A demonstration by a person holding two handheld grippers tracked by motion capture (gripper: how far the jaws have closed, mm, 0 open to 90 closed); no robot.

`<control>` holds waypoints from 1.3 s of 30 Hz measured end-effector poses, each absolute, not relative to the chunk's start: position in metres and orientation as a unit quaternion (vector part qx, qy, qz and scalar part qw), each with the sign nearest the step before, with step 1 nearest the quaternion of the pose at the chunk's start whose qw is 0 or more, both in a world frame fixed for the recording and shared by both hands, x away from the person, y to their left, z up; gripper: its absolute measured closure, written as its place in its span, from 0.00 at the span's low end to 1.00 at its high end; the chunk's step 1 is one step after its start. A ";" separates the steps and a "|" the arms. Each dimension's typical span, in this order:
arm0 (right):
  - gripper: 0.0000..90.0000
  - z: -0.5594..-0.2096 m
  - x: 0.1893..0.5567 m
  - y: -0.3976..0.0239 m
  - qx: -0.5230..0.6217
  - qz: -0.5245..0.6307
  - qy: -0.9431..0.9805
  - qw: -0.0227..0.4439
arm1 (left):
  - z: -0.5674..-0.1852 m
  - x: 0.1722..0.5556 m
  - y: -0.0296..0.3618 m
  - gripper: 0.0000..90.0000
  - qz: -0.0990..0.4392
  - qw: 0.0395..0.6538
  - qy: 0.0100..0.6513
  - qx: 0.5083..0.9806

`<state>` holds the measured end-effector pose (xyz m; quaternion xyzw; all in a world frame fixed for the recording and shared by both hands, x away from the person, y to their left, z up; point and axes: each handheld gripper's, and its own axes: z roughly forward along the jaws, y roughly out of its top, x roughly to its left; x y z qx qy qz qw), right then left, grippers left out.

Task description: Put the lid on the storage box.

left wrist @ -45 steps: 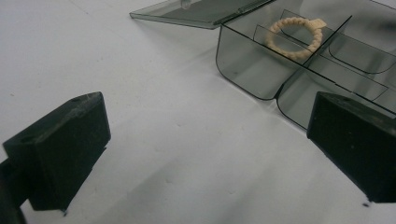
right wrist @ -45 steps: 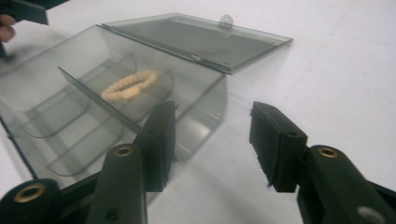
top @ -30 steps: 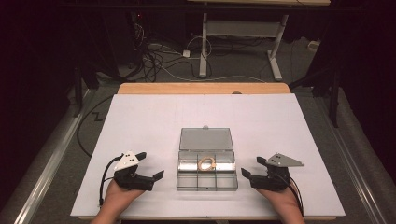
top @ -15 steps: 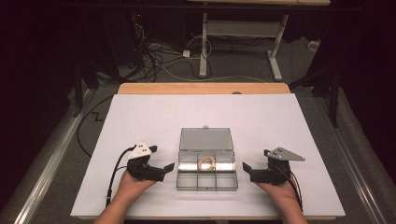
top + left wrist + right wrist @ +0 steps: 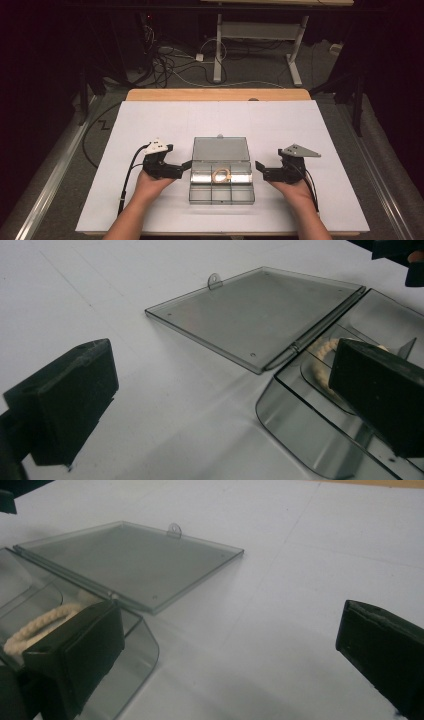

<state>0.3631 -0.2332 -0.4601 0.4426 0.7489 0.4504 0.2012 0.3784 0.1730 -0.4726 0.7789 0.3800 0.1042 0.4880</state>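
A clear grey compartment box sits mid-table with its lid swung open and lying flat behind it. A pale rope ring lies in a middle compartment. My left gripper is open, its jaws at the box's left wall. My right gripper is open just off the box's right wall. In the left gripper view the left gripper has one jaw over the box corner, near the rope ring and lid. The right gripper likewise flanks the box, the rope ring and the lid.
A white mat covers the table, and a wooden edge shows at the far side. Cables and desk legs lie on the floor beyond. The lid carries a small tab at its far edge.
Both hands have moved inward to the box. The left gripper travelled right and slightly forward until its jaws reached the box's side. The right gripper edged left.
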 end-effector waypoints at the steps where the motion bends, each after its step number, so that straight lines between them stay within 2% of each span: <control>1: 0.00 -0.460 0.366 -0.232 0.442 0.451 0.749 0.202 | -0.473 0.382 0.172 0.00 0.103 0.487 0.381 0.779; 13: 0.01 -0.460 0.398 -0.206 0.443 0.436 0.763 0.178 | -0.484 0.418 0.165 0.00 0.072 0.479 0.403 0.776; 17: 0.02 -0.460 0.405 -0.196 0.443 0.430 0.768 0.172 | -0.487 0.419 0.164 0.00 0.059 0.476 0.407 0.777; 24: 0.04 -0.465 0.414 -0.188 0.457 0.424 0.767 0.154 | -0.489 0.414 0.160 0.00 0.074 0.463 0.402 0.787; 39: 0.21 -0.472 0.419 -0.183 0.473 0.411 0.772 0.108 | -0.489 0.413 0.160 0.00 0.074 0.463 0.400 0.788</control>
